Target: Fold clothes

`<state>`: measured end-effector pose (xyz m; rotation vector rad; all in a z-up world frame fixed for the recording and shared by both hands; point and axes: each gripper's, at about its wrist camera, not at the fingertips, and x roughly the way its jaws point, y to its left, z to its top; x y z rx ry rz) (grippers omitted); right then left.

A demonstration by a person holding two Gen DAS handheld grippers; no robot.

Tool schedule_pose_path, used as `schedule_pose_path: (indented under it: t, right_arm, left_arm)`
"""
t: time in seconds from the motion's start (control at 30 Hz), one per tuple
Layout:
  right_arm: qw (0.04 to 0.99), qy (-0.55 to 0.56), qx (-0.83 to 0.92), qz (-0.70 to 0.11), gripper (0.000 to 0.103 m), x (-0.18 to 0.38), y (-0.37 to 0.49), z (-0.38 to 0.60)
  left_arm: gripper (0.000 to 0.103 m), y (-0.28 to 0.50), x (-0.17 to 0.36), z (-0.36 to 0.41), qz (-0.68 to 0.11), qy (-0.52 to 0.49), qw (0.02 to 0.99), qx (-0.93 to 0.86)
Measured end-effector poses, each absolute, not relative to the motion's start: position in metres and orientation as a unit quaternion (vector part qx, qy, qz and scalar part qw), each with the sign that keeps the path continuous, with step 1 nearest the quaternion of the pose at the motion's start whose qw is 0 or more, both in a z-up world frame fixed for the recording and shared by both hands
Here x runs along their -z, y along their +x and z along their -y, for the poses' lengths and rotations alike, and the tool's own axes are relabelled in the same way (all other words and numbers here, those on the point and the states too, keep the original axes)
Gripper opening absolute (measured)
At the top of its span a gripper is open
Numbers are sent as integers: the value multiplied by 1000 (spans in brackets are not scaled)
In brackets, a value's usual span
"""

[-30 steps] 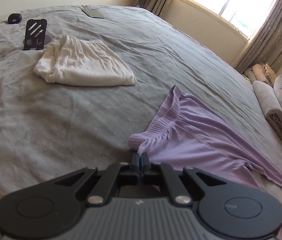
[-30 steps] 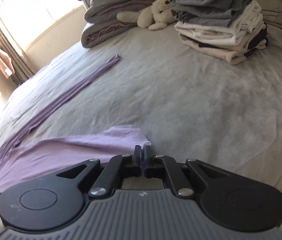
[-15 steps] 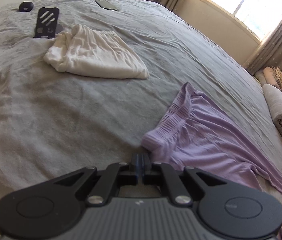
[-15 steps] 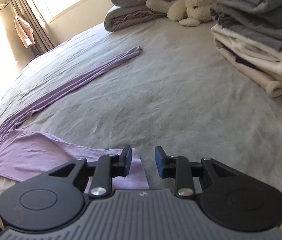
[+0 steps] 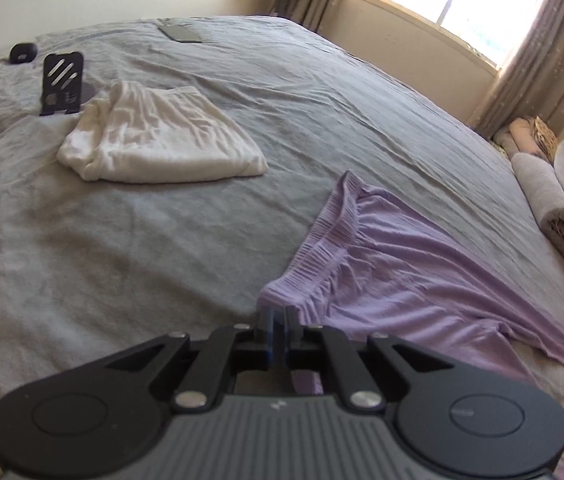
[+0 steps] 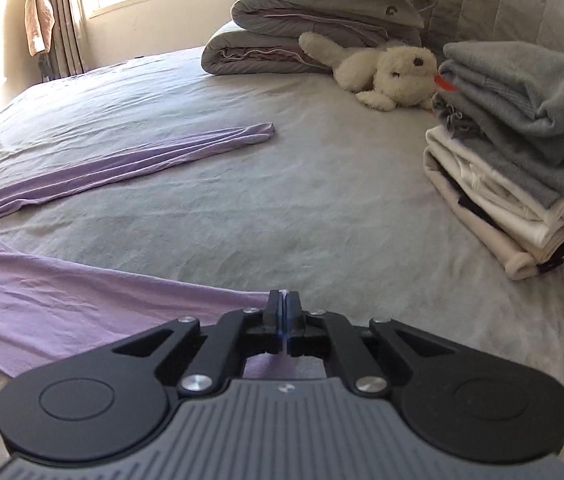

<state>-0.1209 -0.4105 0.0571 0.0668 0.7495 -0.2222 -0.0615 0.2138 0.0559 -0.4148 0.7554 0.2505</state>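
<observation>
1. The lilac trousers [image 5: 393, 264] lie spread on the grey bedsheet [image 5: 162, 248], between the folded white garment [image 5: 154, 140] at the foot end and the stack of folded clothes [image 6: 521, 168] near the head end.
2. The left gripper [image 5: 278, 316] is pinched closed on the near corner of the trousers' gathered waistband [image 5: 321, 240]; the cloth bunches right at its fingertips.
3. The right gripper [image 6: 283, 304] has just been closing and now sits clamped on the hem end of the near trouser leg [image 6: 82, 300], with a sliver of lilac fabric showing between its pads.
4. Judged from this, the two ends of one side are held so the near leg can be lifted and laid over the other, halving the trousers lengthwise.
5. The trousers' long axis runs from the waistband toward the stack of folded clothes. The near leg lies flat and fairly straight.
6. The far trouser leg [image 6: 142, 156] splays away from it at an angle, twisted into a narrow strip whose hem points toward the white plush toy [image 6: 385, 76] beside the stack.
7. That splay would probably need straightening for the legs to line up.
8. A black phone stand [image 5: 62, 82] sits just beyond the white garment, well apart from the trousers.
</observation>
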Motion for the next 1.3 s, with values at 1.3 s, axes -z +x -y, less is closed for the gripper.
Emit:
schedule_pose_path:
  t: [1.3]
  right_arm:
    - [873,382,128,-273,30,-22,114,488]
  left_arm:
    - [6,111,-32,-159,-373,-97,919,-77]
